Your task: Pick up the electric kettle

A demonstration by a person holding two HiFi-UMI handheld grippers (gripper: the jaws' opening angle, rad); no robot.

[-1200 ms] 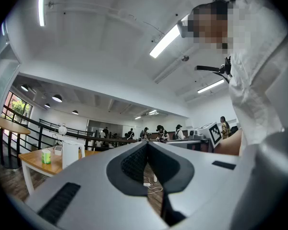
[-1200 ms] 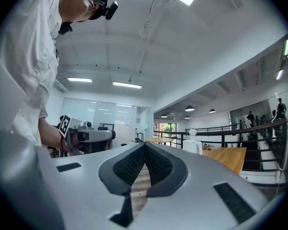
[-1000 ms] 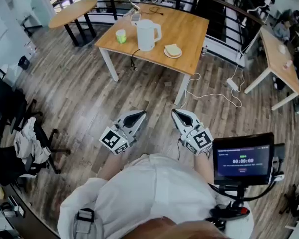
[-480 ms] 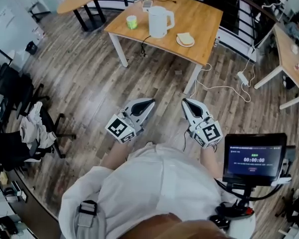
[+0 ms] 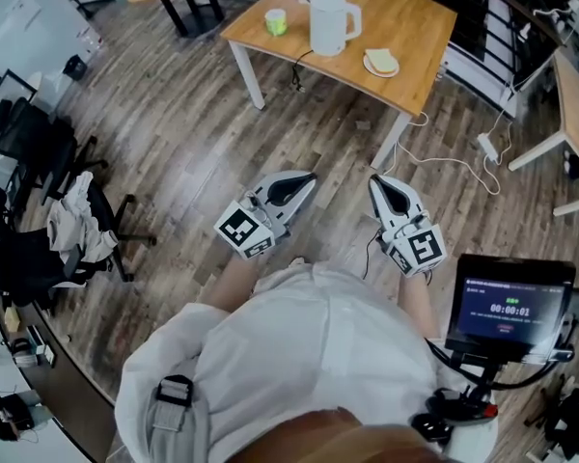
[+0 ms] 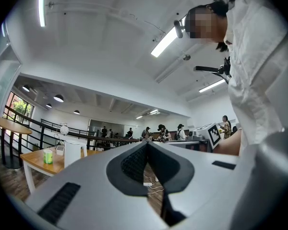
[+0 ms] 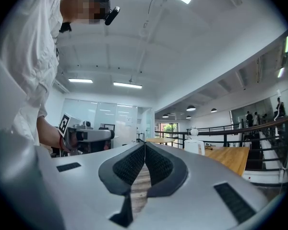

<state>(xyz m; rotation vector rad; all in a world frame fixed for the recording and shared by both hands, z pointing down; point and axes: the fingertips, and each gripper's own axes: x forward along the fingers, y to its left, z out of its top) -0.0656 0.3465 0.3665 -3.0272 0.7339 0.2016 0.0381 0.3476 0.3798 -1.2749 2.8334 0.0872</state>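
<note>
Both held level: L gripper [image 5: 307,177] & R gripper [image 5: 376,182], fingers closed, empty; kettle [image 5: 330,23] well apart.

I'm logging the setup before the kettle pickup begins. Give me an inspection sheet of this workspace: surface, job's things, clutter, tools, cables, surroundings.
Surface: wooden table ahead of the person, across plank flooring.
Job's things: white electric kettle upright on the table, untouched.
Clutter: green cup left of the kettle; plate with food to its right.
Tools: left tool and right tool both shut, empty, held well short of the table.
Cables: dark cord hanging below the table's near edge; white power strip on the floor right of the table.
Surroundings: office chairs at left; a lit screen at the person's right.
</note>
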